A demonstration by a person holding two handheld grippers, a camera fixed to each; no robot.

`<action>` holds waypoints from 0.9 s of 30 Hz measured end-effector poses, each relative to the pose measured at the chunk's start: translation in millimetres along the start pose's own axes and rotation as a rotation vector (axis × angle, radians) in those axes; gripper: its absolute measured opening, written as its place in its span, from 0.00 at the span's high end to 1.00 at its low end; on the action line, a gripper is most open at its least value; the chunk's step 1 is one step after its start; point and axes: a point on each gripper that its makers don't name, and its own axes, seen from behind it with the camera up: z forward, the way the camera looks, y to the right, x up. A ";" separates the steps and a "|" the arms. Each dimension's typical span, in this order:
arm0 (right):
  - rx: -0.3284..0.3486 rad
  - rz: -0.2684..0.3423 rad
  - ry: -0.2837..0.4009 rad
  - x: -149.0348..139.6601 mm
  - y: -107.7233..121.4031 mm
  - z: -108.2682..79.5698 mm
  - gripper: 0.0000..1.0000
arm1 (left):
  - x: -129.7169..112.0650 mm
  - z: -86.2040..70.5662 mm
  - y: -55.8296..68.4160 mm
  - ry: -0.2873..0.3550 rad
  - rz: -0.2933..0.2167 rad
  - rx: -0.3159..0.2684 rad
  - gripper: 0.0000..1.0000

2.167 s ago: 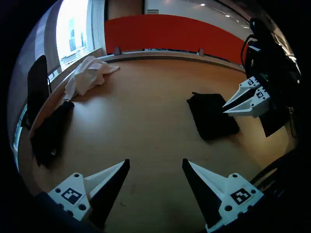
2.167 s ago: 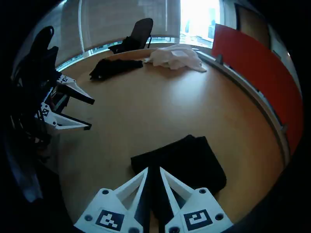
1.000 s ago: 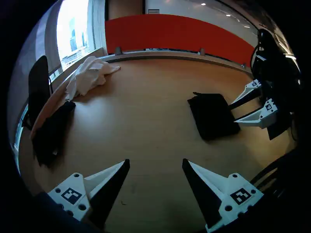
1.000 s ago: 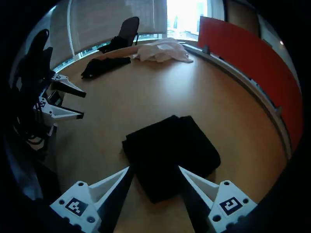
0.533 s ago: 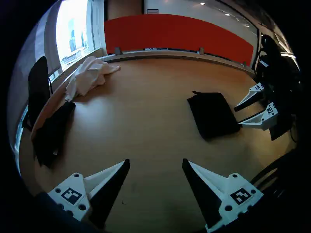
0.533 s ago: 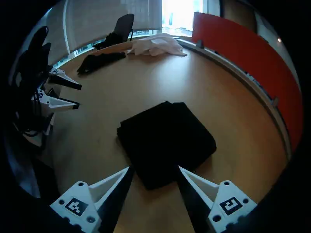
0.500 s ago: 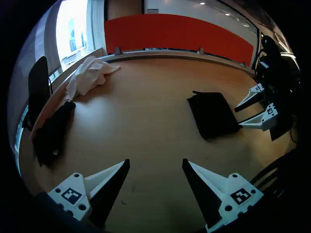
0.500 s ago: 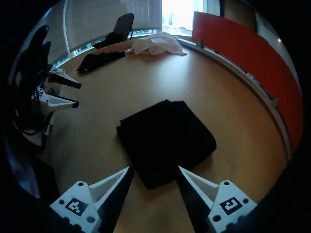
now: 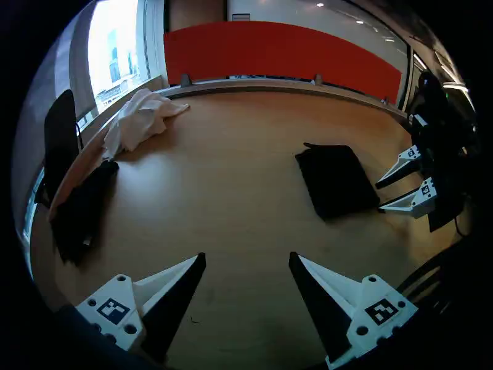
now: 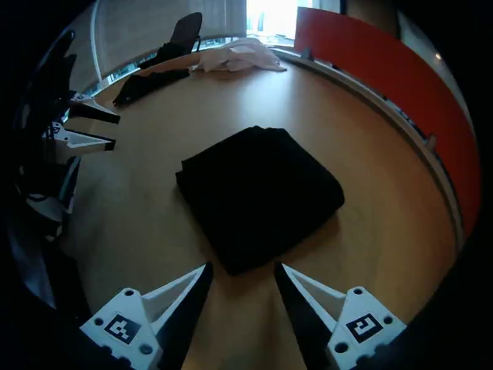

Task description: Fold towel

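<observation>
Folded black towel [image 10: 259, 194] just ahead of splayed right gripper [image 10: 243, 267]

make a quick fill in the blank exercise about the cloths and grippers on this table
1. The folded towel lying on the table is ____ in colour.
2. The right gripper, pointed at the towel's near corner, has its jaws ____.
3. The crumpled cloth lying by the window is ____.
4. The long panel behind the table's far edge is ____.

Missing words: black; open; white; red
</observation>
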 end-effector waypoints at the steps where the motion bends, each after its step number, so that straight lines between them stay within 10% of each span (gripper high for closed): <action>1: -0.002 0.003 0.000 -0.5 0.3 0.8 0.27 | 0.0 -0.1 0.1 0.000 0.000 0.000 0.00; 27: -0.020 0.061 0.019 -2.8 -0.3 7.9 0.91 | -2.2 -0.6 -1.6 -0.002 -0.004 0.002 0.00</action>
